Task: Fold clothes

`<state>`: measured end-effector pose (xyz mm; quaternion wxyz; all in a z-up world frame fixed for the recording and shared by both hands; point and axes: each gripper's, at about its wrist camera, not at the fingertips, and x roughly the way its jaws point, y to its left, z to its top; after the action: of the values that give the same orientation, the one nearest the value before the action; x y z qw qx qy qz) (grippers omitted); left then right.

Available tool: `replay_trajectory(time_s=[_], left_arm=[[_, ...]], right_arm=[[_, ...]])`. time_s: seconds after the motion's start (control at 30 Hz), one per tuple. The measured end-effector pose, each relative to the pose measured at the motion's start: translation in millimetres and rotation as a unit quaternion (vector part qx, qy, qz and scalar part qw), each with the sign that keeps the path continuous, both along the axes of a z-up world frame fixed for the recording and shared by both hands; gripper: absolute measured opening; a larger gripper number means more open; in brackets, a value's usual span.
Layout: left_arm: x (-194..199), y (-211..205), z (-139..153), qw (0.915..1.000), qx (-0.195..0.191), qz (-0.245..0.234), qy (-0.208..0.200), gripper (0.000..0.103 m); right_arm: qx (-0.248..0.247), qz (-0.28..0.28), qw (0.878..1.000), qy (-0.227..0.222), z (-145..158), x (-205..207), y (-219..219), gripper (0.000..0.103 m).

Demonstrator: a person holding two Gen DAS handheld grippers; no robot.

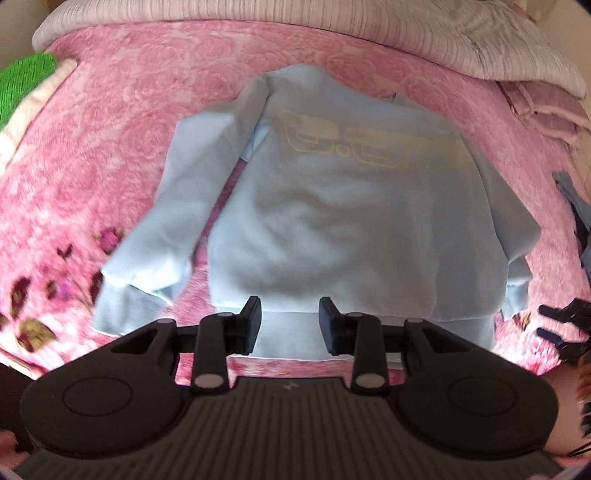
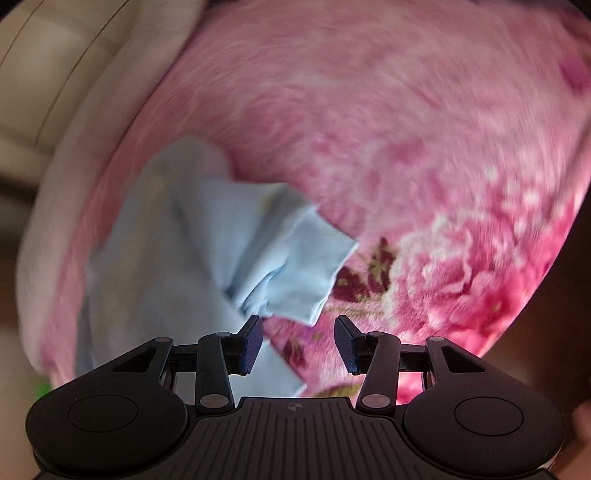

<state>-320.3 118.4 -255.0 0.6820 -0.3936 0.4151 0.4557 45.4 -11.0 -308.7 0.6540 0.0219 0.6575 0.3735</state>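
Observation:
A light blue sweatshirt (image 1: 332,206) with yellow lettering lies flat on the pink flowered blanket (image 1: 110,147), hem nearest me, both sleeves spread down its sides. My left gripper (image 1: 290,325) is open just above the hem, nothing between its fingers. In the right wrist view, the sweatshirt's right sleeve cuff (image 2: 295,266) lies just ahead and left of my right gripper (image 2: 298,343), which is open and empty above the blanket (image 2: 406,166). The right gripper's tips (image 1: 561,325) show at the left view's far right edge.
A green and white cloth (image 1: 26,96) lies at the far left. A pale striped quilt (image 1: 332,22) runs along the back of the bed. Folded pink fabric (image 1: 543,110) sits at the right. The bed's edge (image 2: 48,229) curves at the left of the right view.

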Motion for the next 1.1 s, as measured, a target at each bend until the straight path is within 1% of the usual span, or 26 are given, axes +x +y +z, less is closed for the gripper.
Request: replay_trajectory(time_s=[0.13, 0.23, 0.27, 0.3, 0.33, 0.4, 0.47, 0.53, 0.6, 0.67, 0.8, 0.87, 0.97, 1.03, 1.1], left_arm=[[11, -7, -10, 0.9997, -0.005, 0.019, -0.013, 0.03], [22, -11, -21, 0.9997, -0.007, 0.02, -0.009, 0.03], [26, -13, -24, 0.9998, -0.007, 0.018, -0.006, 0.03], [29, -14, -28, 0.9998, -0.007, 0.016, -0.003, 0.03], [32, -15, -30, 0.9998, -0.009, 0.015, -0.001, 0.03], [38, -17, -35, 0.9998, -0.013, 0.014, 0.0, 0.028], [42, -19, -34, 0.9998, -0.011, 0.012, -0.006, 0.028], [46, -19, -32, 0.9999, -0.006, 0.011, -0.012, 0.028], [49, -18, -30, 0.9998, -0.001, 0.011, -0.019, 0.028], [52, -17, -30, 0.9997, 0.002, 0.011, -0.02, 0.028], [56, -16, -31, 0.9997, 0.002, 0.018, -0.019, 0.028], [56, -16, -31, 0.9996, 0.001, 0.018, -0.022, 0.028], [55, -16, -33, 0.9998, 0.0, 0.016, -0.016, 0.028], [53, -15, -34, 0.9998, 0.0, 0.018, -0.012, 0.028], [50, -15, -35, 0.9997, 0.001, 0.022, -0.01, 0.028]], right_arm=[[0.022, -0.067, 0.996, 0.051, -41, 19, 0, 0.047], [0.029, -0.11, 0.991, 0.065, -66, 26, 5, 0.045], [0.034, -0.107, 0.992, 0.058, -69, 28, 10, 0.042], [0.04, -0.094, 0.994, 0.045, -69, 30, 15, 0.027], [0.046, -0.082, 0.995, 0.032, -68, 32, 21, 0.016], [0.052, -0.025, 0.998, -0.024, -56, 35, 35, 0.009], [0.064, 0.02, 0.995, -0.077, -36, 42, 45, 0.007], [0.084, 0.044, 0.988, -0.125, -5, 62, 47, 0.006], [0.095, 0.049, 0.979, -0.175, 28, 88, 43, 0.006], [0.105, 0.051, 0.967, -0.226, 62, 116, 39, 0.005], [0.084, 0.036, 0.945, -0.315, 103, 175, 36, 0.005], [0.072, 0.035, 0.938, -0.338, 107, 197, 42, 0.005], [0.054, 0.036, 0.928, -0.367, 110, 227, 53, 0.005], [0.043, 0.047, 0.921, -0.384, 107, 237, 63, 0.005], [0.025, 0.057, 0.914, -0.401, 95, 241, 73, 0.005]])
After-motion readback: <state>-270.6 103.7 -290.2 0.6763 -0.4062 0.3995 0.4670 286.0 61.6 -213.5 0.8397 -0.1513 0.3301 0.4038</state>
